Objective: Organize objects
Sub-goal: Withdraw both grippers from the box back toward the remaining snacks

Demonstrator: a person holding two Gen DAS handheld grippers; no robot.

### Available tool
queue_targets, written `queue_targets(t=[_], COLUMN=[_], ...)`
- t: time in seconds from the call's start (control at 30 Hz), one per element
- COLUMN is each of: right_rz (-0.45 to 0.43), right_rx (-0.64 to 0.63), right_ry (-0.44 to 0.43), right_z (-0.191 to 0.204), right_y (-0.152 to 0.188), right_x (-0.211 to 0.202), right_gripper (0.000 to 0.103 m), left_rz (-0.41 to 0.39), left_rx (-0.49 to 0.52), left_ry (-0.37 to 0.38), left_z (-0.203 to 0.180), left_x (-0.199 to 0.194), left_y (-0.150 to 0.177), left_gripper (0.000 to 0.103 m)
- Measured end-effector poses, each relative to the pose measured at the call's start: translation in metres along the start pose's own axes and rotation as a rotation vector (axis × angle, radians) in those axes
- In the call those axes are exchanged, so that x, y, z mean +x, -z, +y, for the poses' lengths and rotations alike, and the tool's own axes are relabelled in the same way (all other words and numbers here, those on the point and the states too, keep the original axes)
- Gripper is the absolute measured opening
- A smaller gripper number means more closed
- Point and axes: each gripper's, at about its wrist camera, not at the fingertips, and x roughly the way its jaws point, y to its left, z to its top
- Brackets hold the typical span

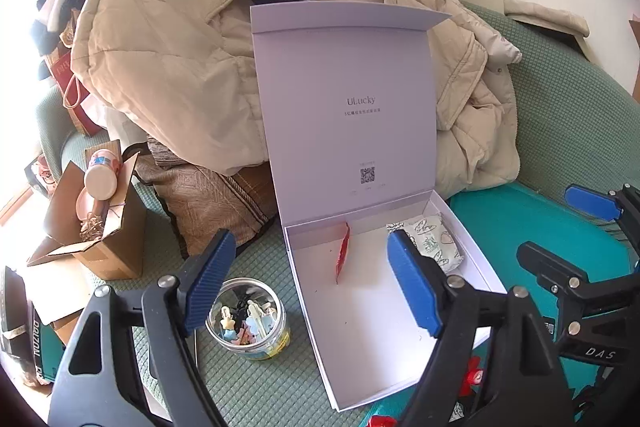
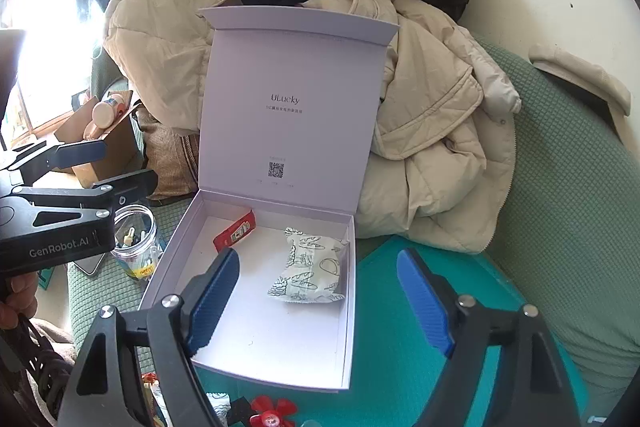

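Observation:
A white lidded box (image 1: 400, 367) (image 2: 168, 259) stands open on the green sofa, lid upright. Inside lie a red packet (image 1: 343, 251) (image 2: 235, 231) at the back left and a white printed snack pouch (image 1: 434, 241) (image 2: 310, 269) at the back right. My left gripper (image 1: 312, 283) is open and empty, above the box's left wall and a clear jar of small clips (image 1: 248, 321) (image 2: 134, 247). My right gripper (image 2: 320, 301) is open and empty, over the box's front right part. A red flower-shaped item (image 2: 274, 413) lies in front of the box.
Beige and black coats (image 1: 168, 59) (image 2: 432, 131) are piled behind the box. A brown cardboard box (image 1: 96, 227) with a pink bottle (image 1: 102, 175) sits at the left. A teal mat (image 2: 400, 367) lies under the box's right side. The right gripper shows in the left view (image 1: 592, 247).

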Motion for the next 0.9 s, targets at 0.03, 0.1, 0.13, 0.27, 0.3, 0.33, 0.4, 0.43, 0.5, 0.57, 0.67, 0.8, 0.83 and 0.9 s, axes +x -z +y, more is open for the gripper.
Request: queue_targets(t=[0.03,0.1,0.13,0.27,0.3,0.33,0.4,0.43,0.5,0.57,0.67,0.8,0.83,0.9], right_rz=[-0.007,-0.018,-0.024,-0.040,-0.044,-0.048,-0.053,-0.054,-0.054,-0.055,-0.058,-0.063,-0.065,-0.066], right_rx=[0.004,0.010,0.012,0.018,0.018,0.018,0.020,0.023,0.029,0.032,0.031,0.033,0.034,0.036], right_ry=[0.000,0.000,0.001,0.000,0.000,0.001,0.001,0.003,0.004,0.003,0.007,0.009,0.009,0.009], right_z=[0.000,0.001,0.001,0.003,0.003,0.004,0.005,0.005,0.005,0.006,0.008,0.011,0.012,0.014], right_y=[0.000,0.000,0.001,0.003,0.004,0.004,0.006,0.007,0.010,0.013,0.018,0.024,0.026,0.030], right_x=[-0.004,-0.012,-0.016,-0.030,-0.033,-0.037,-0.043,-0.045,-0.051,-0.056,-0.064,-0.075,-0.077,-0.082], right_gripper=[0.084,0.086,0.087,0.087,0.087,0.087,0.087,0.087,0.087,0.087,0.087,0.087,0.087,0.087], left_rz=[-0.007,-0.017,-0.021,-0.032,-0.032,-0.030,-0.026,-0.025,-0.026,-0.029,-0.027,-0.025,-0.024,-0.022], left_rx=[-0.004,-0.009,-0.010,-0.003,-0.002,-0.002,-0.004,-0.003,0.003,0.005,0.006,0.010,0.011,0.012], left_ry=[-0.002,-0.007,-0.010,-0.020,-0.021,-0.023,-0.027,-0.029,-0.027,-0.025,-0.021,-0.013,-0.011,-0.007], left_z=[0.001,0.002,0.002,0.001,0.001,0.001,0.001,0.000,0.000,-0.001,-0.002,-0.003,-0.003,-0.004], left_x=[-0.005,-0.013,-0.018,-0.033,-0.036,-0.039,-0.044,-0.047,-0.053,-0.058,-0.066,-0.075,-0.077,-0.082], left_y=[0.000,0.001,0.001,0.004,0.006,0.007,0.010,0.011,0.014,0.018,0.023,0.031,0.033,0.037], left_gripper=[0.079,0.080,0.081,0.083,0.083,0.083,0.083,0.083,0.083,0.083,0.083,0.083,0.083,0.083])
